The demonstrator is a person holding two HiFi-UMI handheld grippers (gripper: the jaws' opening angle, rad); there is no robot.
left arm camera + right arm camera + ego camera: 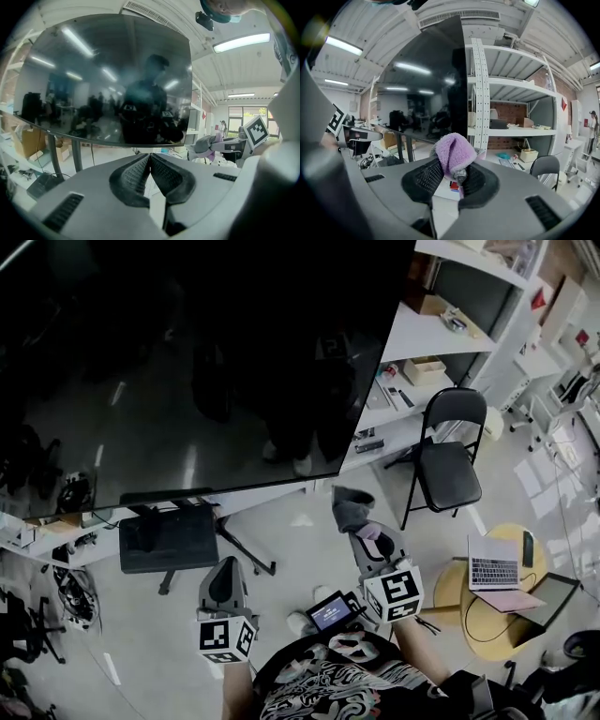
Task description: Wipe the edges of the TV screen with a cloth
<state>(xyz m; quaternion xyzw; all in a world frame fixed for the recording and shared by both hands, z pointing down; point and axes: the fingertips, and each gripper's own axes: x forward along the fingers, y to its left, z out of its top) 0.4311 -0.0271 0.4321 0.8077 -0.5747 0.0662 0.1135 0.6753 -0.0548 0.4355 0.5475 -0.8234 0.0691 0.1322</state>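
Currently: your right tongs (451, 174) pinch a crumpled purple cloth (457, 151); your left tongs (150, 159) are pressed together, empty. Large black glossy TV screen (187, 362): cloth near its lower right corner, apparently apart. Step: approach. Next: press cloth onto edge.

One TV screen (187, 362): large, black, glossy, switched off, upright on a stand, its glass mirroring ceiling lights and figures. One cloth (455, 152): small, purple with grey, bunched into a rounded wad, pinched in the right gripper (451, 174), near the screen's lower right corner; contact could not be told.
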